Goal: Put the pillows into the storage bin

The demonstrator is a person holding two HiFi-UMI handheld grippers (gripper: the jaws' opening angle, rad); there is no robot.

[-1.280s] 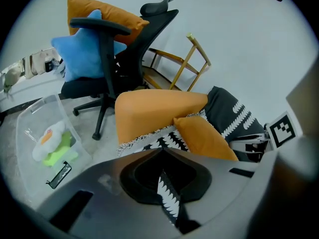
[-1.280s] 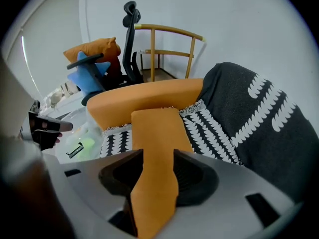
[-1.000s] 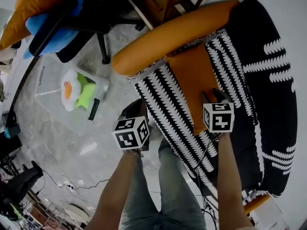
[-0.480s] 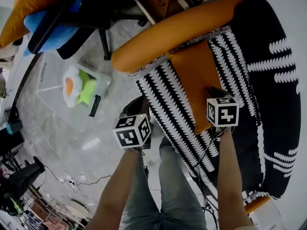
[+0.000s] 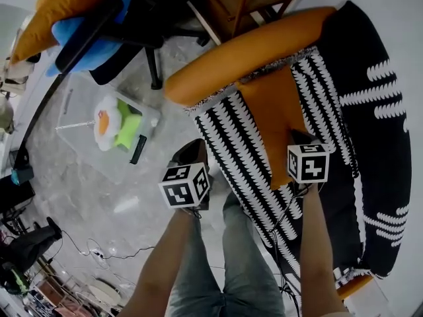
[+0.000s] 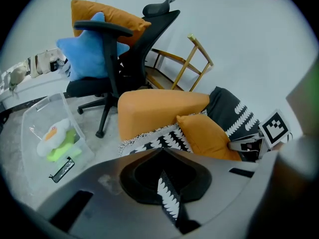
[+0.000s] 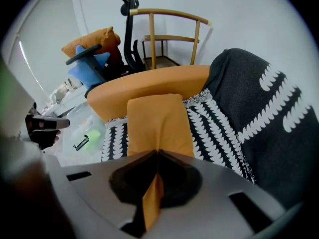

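The left gripper is clamped shut on the edge of a black-and-white patterned pillow. The right gripper pinches the near edge of a small orange pillow, whose long axis points away from the person toward a large orange cushion. The clear storage bin sits on the floor, well apart to the left.

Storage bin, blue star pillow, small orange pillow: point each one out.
storage bin (image 5: 84, 152), head view, bare clear wall.
blue star pillow (image 6: 82, 59), left gripper view, star's middle.
small orange pillow (image 7: 157, 121), right gripper view, centre of face.
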